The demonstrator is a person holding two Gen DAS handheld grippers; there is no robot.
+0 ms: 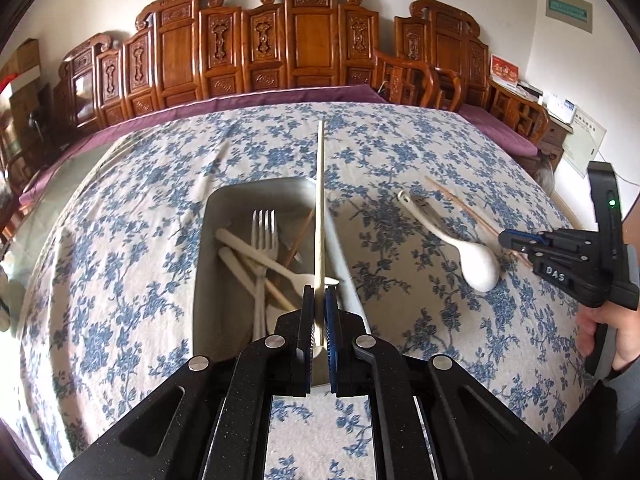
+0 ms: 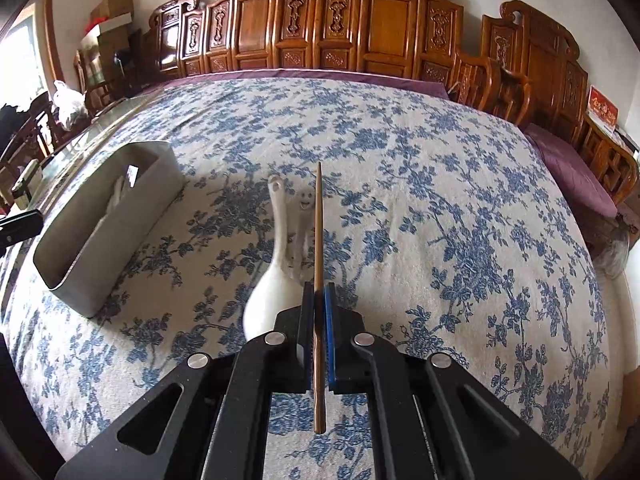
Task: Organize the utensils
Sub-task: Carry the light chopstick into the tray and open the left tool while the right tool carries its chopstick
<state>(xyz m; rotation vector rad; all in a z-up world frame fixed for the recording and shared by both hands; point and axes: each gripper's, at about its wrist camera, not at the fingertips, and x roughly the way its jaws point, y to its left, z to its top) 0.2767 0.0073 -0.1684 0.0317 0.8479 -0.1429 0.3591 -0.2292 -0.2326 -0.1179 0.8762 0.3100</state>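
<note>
My left gripper (image 1: 319, 294) is shut on a pale chopstick (image 1: 320, 208) and holds it over the grey utensil box (image 1: 256, 196). The box holds a fork (image 1: 265, 232), white spoons and chopsticks. My right gripper (image 2: 319, 290) is shut on a brown chopstick (image 2: 318, 232), which points forward above the cloth. It shows at the right of the left wrist view (image 1: 505, 237). A white ceramic spoon (image 2: 272, 280) lies just left of the right gripper, with a small spoon with a smiley handle (image 2: 305, 216) beside it. The box shows at left in the right wrist view (image 2: 100, 216).
The table wears a blue floral cloth (image 2: 440, 200). Carved wooden chairs (image 1: 280, 40) line the far side, with a purple cushion (image 2: 568, 168) at right. Boxes and bags (image 2: 108, 12) stand at far left.
</note>
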